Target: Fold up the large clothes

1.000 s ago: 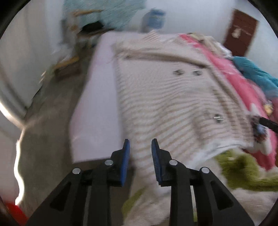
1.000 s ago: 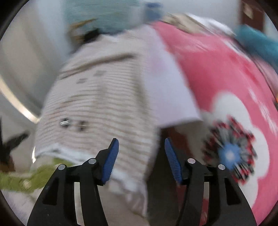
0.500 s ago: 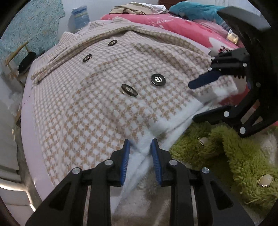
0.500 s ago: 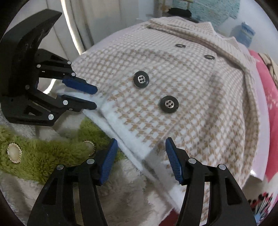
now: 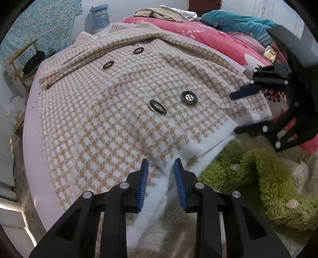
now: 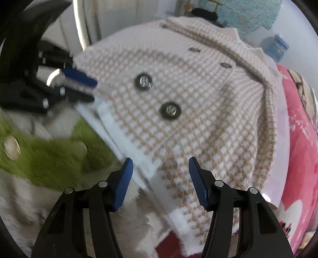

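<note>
Item 1, coat (image 5: 111, 123): checked tan-and-white, 4 dark buttons (image 5: 189, 98) showing, spread front-up on a pale lilac sheet (image 5: 29, 127) over the bed. Long axis runs away from me, collar at the far end, white hem (image 5: 214, 142) nearest. Hem lies straight ahead of both tongs.

Item 2, left gripper (image 5: 161, 178): jaws parted by a narrow gap, straddling the white hem edge at its left part. Cloth sits between the pads; I cannot tell that it is pinched, so I log it as not yet clamped.

Item 3, right gripper (image 6: 159, 178): jaws wide apart, hem corner between them, nothing held. In the left view it sits at the coat's right hem corner, 1 finger above the cloth and 1 below.

Relation that matters: both tongs are at the hem, roughly equally near, 1 per side. My reading is that the next move is to close on the hem and carry it along the long axis toward the collar.

Item 4, surroundings: green fuzzy garment (image 5: 268, 178) with pale buttons, just below the hem, touching or overlapping it, and liable to be caught along with it. Pink flowered blanket (image 5: 218, 39) beside the coat on the right. Teal cloth (image 5: 234, 21) and a clothes heap (image 5: 159, 12) further back, well apart.
</note>
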Tool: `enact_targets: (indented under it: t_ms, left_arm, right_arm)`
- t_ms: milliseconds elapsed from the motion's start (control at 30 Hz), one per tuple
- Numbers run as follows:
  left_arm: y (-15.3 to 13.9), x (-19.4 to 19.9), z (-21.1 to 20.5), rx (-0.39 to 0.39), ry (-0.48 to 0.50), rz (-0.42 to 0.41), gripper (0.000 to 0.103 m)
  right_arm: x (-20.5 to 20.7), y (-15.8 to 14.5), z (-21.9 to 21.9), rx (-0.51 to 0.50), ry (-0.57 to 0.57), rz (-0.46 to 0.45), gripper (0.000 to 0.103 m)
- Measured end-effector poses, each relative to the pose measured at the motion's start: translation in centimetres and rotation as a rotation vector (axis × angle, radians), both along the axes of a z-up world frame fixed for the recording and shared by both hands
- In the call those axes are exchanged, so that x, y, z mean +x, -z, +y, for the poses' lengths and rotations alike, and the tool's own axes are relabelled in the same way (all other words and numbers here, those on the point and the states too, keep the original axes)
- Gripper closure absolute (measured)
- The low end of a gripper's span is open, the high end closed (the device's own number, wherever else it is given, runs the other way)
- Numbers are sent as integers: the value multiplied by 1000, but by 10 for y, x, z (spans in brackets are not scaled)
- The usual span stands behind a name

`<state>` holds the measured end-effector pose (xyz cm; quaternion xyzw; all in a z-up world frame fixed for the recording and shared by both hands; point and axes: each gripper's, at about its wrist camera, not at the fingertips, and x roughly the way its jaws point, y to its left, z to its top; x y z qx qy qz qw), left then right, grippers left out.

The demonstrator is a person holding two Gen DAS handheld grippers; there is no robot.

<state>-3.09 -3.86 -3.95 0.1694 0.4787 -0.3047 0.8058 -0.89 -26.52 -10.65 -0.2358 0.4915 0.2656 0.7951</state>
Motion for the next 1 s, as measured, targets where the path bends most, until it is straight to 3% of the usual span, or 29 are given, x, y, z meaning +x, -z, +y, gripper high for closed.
enact_targets:
  t_ms: [333, 600, 767, 900, 1000]
  left_arm:
    - [0, -1, -1, 17, 5, -24, 76]
    - [2, -2, 4, 17, -14, -31, 76]
    - [0, -5, 8, 20, 4, -31, 76]
    - [0, -9, 7, 36, 34, -30, 76]
    - [-1, -11, 8, 26, 42, -10, 67]
  right_arm:
    - [-13, -2, 17, -110, -128, -136, 54]
    - [-4, 3, 11, -60, -69, -75, 61]
    - [-18, 10, 24, -126, -139, -135, 65]
    - [-9, 5, 25, -131, -110, -177, 65]
    - [-2, -9, 19, -93, -62, -219, 65]
